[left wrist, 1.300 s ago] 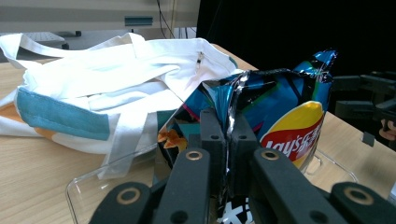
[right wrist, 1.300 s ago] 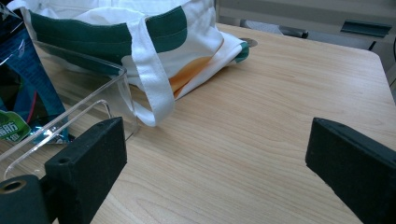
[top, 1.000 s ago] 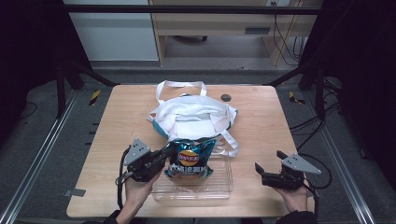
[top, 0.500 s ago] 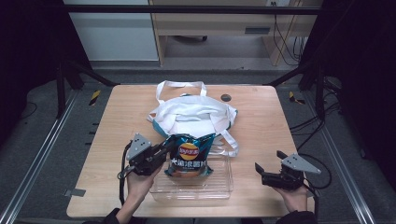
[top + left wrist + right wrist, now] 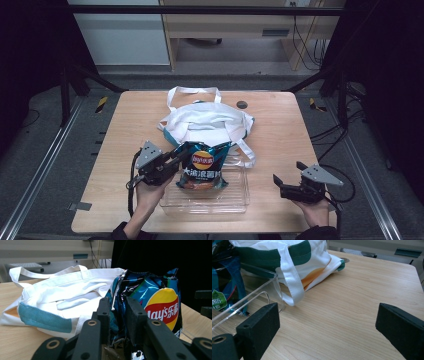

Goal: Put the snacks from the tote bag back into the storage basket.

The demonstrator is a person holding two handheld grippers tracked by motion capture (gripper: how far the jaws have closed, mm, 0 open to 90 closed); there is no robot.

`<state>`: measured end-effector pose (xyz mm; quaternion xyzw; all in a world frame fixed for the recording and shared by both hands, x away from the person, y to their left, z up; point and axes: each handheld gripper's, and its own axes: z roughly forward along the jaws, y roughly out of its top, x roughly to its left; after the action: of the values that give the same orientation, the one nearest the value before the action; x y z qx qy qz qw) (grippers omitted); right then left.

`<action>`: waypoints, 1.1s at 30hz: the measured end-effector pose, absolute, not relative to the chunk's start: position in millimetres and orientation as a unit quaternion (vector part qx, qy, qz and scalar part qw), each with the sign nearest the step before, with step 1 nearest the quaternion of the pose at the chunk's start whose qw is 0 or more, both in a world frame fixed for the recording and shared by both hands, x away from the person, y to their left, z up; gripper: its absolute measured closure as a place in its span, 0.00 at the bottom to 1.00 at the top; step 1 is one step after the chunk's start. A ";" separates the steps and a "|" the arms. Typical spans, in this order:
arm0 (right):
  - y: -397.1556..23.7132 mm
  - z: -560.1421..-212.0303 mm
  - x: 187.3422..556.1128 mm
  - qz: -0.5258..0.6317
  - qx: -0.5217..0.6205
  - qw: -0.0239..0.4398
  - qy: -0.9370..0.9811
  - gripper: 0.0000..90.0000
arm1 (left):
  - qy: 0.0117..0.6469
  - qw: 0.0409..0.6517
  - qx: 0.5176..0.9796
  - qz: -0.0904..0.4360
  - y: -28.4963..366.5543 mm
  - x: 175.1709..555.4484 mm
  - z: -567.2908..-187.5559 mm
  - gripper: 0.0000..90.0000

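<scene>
Chips [image 5: 202, 165] at lower centre of the high view, propped between bin [image 5: 235, 202] and tote [image 5: 210, 120]. Left gripper [image 5: 184, 155] jaws have just been opening, bag edge loose between them, likely releasing it. Right gripper [image 5: 276, 181] spread wide, idle on bench [image 5: 280, 130].

a wooden table [image 5: 280, 130] on grey floor [image 5: 55, 160], a pale desk [image 5: 225, 25] behind, dark surroundings.
</scene>
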<state>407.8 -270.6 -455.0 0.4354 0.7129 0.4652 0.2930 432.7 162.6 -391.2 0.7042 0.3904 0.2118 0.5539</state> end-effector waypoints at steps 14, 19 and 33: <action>-270.9 -454.9 407.3 0.466 0.436 0.292 0.713 0.06 | 0.385 0.552 0.708 0.213 162.7 429.0 -390.4 0.71; -270.9 -454.8 407.2 0.466 0.436 0.292 0.712 0.06 | 0.388 0.549 0.712 0.203 162.8 428.8 -390.2 0.75; -271.9 -454.2 406.6 0.468 0.436 0.293 0.711 0.06 | 0.406 0.555 0.700 0.192 154.4 404.5 -381.7 0.99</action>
<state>406.6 -271.9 -454.2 0.4359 0.7107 0.4680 0.2931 404.5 154.4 -381.7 0.7002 0.4056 0.1923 0.5553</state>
